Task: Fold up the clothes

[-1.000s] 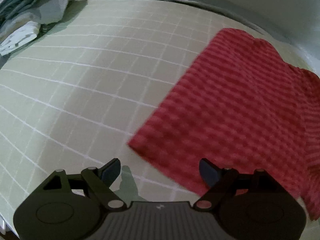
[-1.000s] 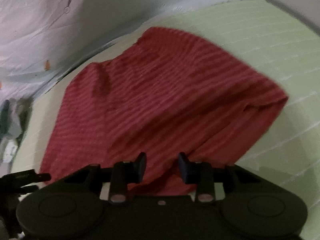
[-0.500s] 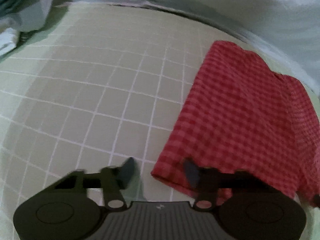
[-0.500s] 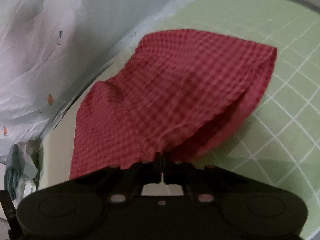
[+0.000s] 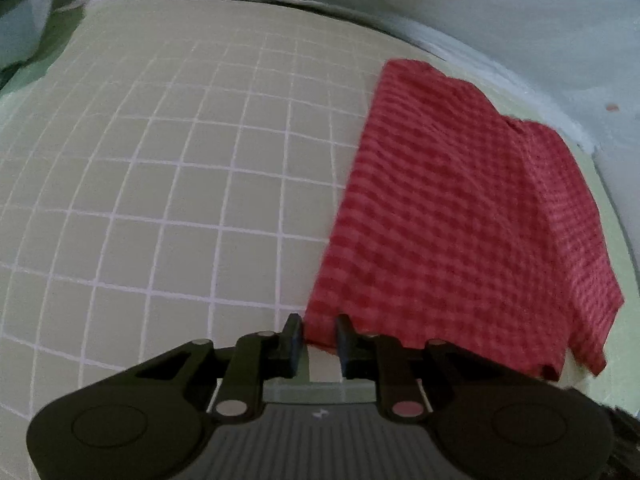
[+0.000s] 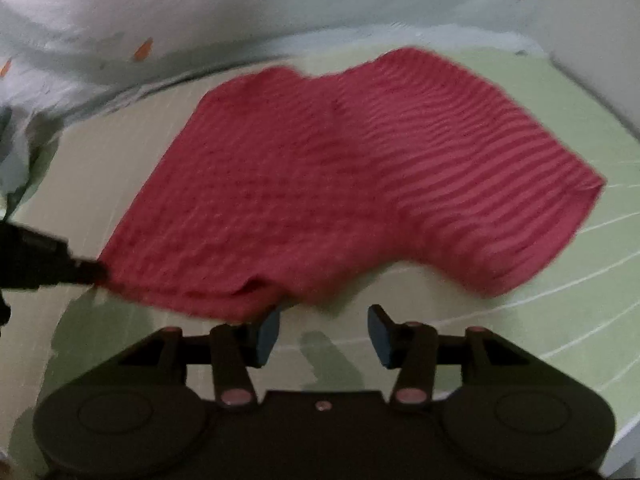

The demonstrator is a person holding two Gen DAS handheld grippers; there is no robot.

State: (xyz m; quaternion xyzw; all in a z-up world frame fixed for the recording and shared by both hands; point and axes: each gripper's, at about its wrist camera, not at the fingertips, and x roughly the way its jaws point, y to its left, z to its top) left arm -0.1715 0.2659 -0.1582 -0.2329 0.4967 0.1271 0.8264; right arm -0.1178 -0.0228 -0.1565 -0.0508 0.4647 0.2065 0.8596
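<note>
**Red checked cloth lies folded on the grid mat, one gripper at its corner**

Left wrist view: the left gripper (image 5: 318, 340) sits low over a pale green mat (image 5: 160, 200) ruled with white grid lines. Its two fingers stand a narrow gap apart, and the near corner of a red checked cloth (image 5: 460, 220) reaches into that gap. The fingertips (image 5: 294, 334) flank the cloth's edge, but whether they press on the fabric cannot be told, since a strip of mat shows between them just below the corner. The cloth lies on the right half of the mat, running away from the gripper toward the far edge, with a second layer showing along its right side. Beyond the mat a pale sheet (image 5: 480, 20) rises, rumpled.

Right wrist view: the right gripper (image 6: 324, 330) has its fingers spread wide, with nothing between them; only the mat (image 6: 580, 280) and a shadow show in the gap. The red checked cloth (image 6: 340, 180) lies just ahead of it, doubled over, its near folded edge touching or just over the left fingertip (image 6: 268, 332). This view is blurred, so the weave reads as stripes on the right part. At the far left the dark tip of the left gripper (image 6: 86, 272) meets the cloth's left corner. Behind the mat lies the pale sheet (image 6: 280, 8), dotted with small orange marks.
</note>
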